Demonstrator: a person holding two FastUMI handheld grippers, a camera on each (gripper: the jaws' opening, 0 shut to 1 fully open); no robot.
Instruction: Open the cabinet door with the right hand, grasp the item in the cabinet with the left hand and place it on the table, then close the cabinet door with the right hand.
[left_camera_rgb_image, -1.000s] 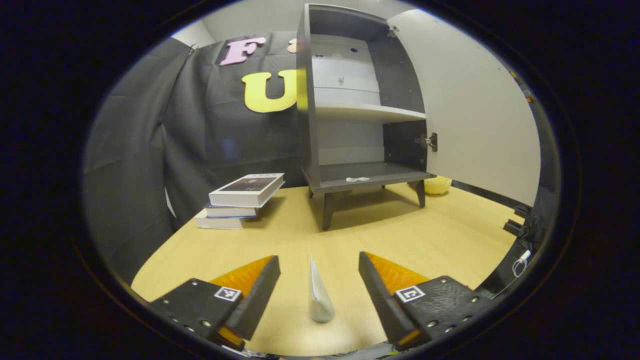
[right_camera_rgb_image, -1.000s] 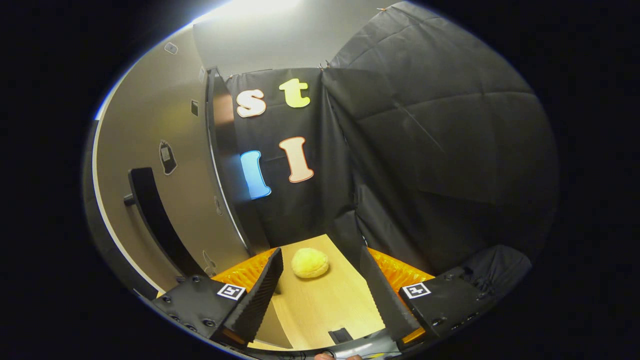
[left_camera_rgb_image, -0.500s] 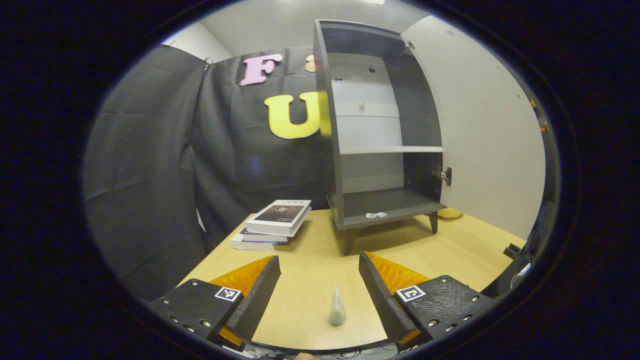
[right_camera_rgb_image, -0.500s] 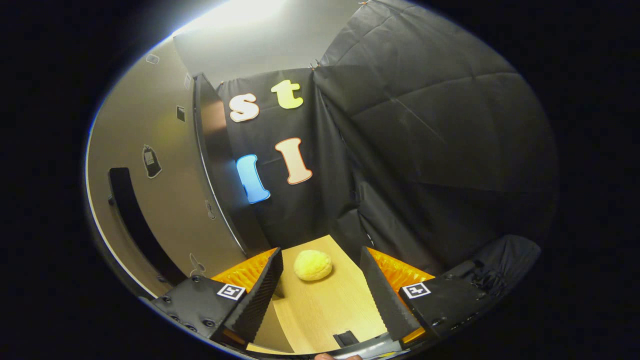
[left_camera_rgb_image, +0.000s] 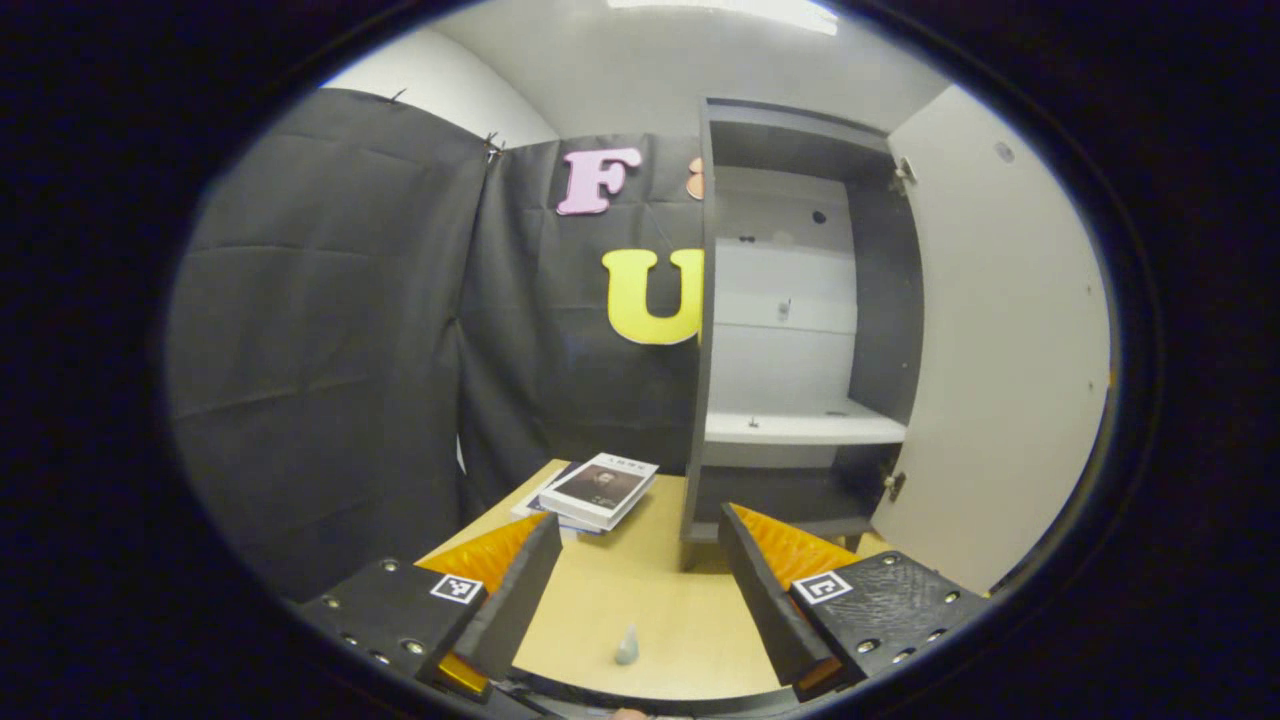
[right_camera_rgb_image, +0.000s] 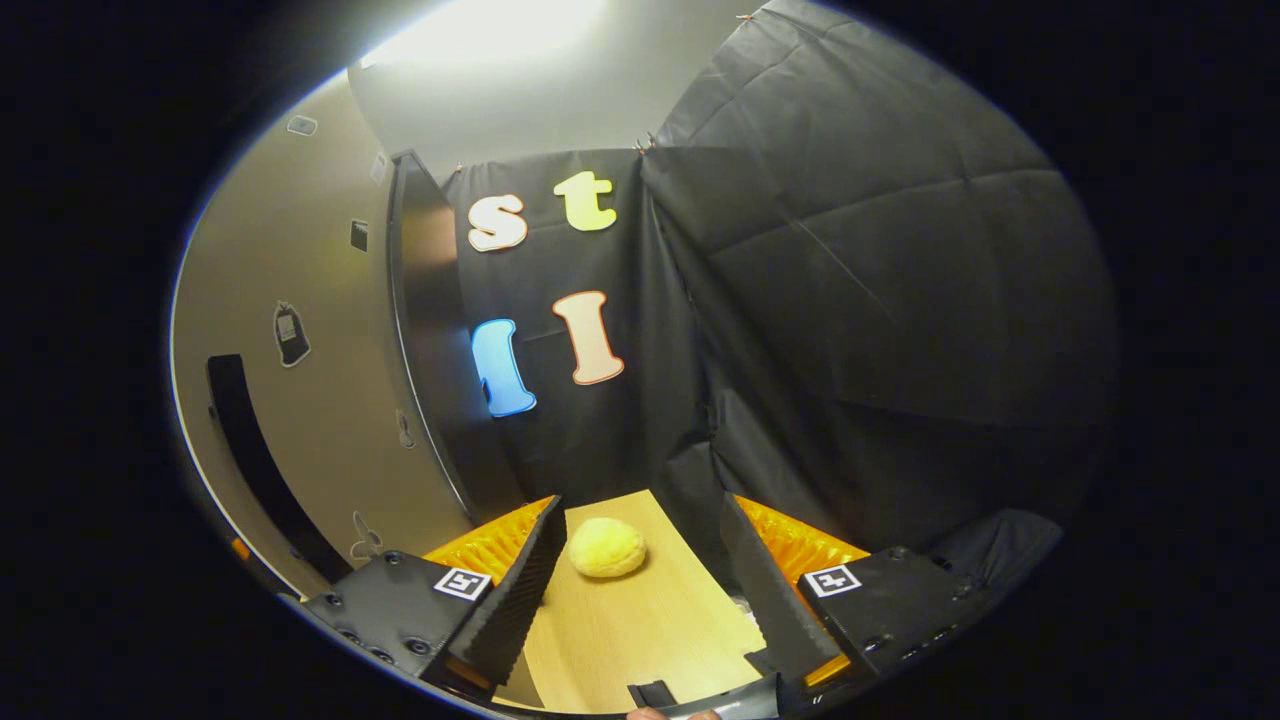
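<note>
The cabinet (left_camera_rgb_image: 790, 330) stood on the table (left_camera_rgb_image: 650, 590) with its door (left_camera_rgb_image: 1000, 350) swung wide, and the small pale tube-like item (left_camera_rgb_image: 627, 645) already lay on the tabletop between the spread fingers of the left gripper (left_camera_rgb_image: 632, 590), which was released and touched nothing. The item looked light, narrow and probably soft-walled, tapering to a thin upper end; it would likely tip or slide at a nudge, so any new hold would best close across its thicker lower part. A pile of books (left_camera_rgb_image: 598, 490) lay beside the cabinet's left wall. In the right gripper view, the right gripper (right_camera_rgb_image: 640, 585) was likewise open and empty, hovering over the table near a yellow sponge-like ball (right_camera_rgb_image: 606, 548), with the door's outer face (right_camera_rgb_image: 300, 330) and its dark bar handle (right_camera_rgb_image: 255, 450) to the left. What remained, by my reckoning, was closing the door; it looked stiff and light on its hinges, and pushing on the flat face near the handle edge should swing it shut.
</note>
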